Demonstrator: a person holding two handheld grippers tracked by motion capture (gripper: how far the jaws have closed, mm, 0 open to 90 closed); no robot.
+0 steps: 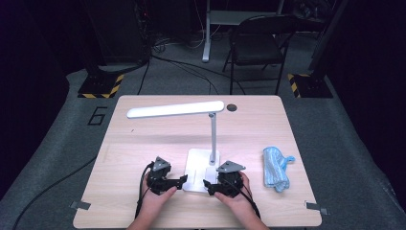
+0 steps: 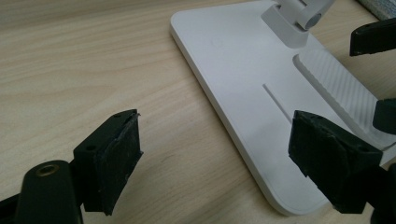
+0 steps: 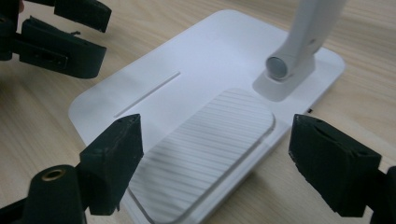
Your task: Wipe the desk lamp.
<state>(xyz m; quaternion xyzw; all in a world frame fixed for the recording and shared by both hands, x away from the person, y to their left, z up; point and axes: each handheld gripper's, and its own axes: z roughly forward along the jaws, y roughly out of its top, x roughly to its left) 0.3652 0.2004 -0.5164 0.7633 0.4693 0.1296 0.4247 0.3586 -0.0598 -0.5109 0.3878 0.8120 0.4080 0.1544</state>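
A white desk lamp [image 1: 210,143] stands near the front middle of the pale wooden tabletop [image 1: 143,143], its flat square base [image 1: 197,165] toward the person, a slim post rising from the base's right rear corner and a long light bar reaching out to the left above the wood. The base carries a narrow slot and a ribbed pad [image 3: 205,149] beside the post's hinge.

The left tongs [image 1: 181,181] sit just left of the base's front corner, pointing right toward it; in the left gripper view the two black jaws stand spread, one over bare wood and the other over the base's near edge, with nothing pinched between them. The right tongs [image 1: 207,185] point left at the base's front right edge; in the right gripper view their jaws gape wide on either side of the ribbed pad, pressing on nothing.

Both hands come in low from the near edge, forearms angled inward, the left hand [image 1: 158,194] and right hand [image 1: 234,194] cupping the tools from beneath and facing one another across the base.

A crumpled blue cloth [image 1: 276,167] lies well to the right of the lamp.
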